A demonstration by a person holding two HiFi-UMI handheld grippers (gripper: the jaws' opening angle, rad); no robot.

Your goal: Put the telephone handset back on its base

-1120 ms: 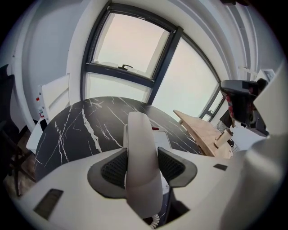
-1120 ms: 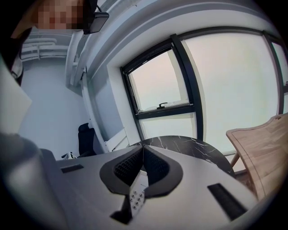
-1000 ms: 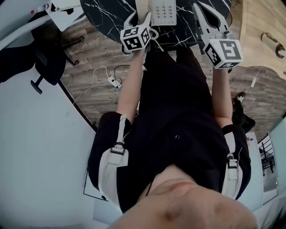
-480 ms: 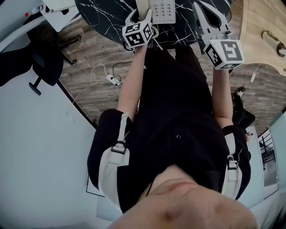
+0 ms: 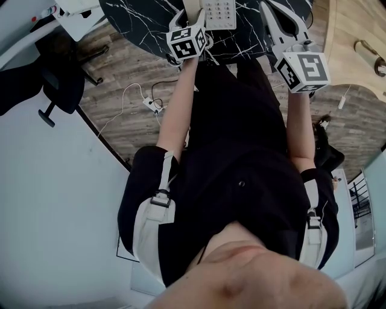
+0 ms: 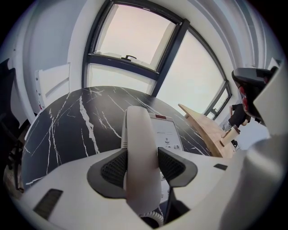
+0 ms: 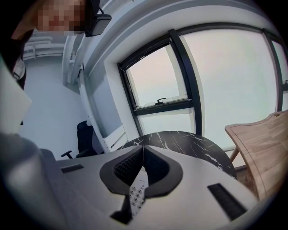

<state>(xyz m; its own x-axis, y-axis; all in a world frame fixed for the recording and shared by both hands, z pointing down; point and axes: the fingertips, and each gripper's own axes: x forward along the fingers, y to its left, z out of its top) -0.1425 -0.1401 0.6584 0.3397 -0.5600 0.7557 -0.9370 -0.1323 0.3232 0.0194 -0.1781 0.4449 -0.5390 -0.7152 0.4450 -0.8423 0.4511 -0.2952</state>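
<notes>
A white telephone handset (image 6: 141,152) stands between the pads of my left gripper (image 6: 142,167), which is shut on it; its coiled cord (image 6: 155,218) hangs below the jaws. The white phone base (image 6: 167,133) with its keypad lies just beyond and to the right of the handset on the black marble table (image 6: 67,130). In the head view the left gripper (image 5: 189,22) is at the base's (image 5: 219,13) left side. My right gripper (image 5: 274,15) hovers right of the base, its pads (image 7: 130,167) pressed together with nothing between them; the keypad (image 7: 137,195) shows below them.
A light wooden table (image 5: 356,36) stands to the right of the round marble table (image 5: 145,18). A black office chair (image 5: 60,78) and a white desk (image 5: 78,18) are at the left. Cables and a plug strip (image 5: 151,105) lie on the wood floor.
My left gripper has carried the handset a little forward and to the right, closer to the base. The right gripper has hardly moved.
</notes>
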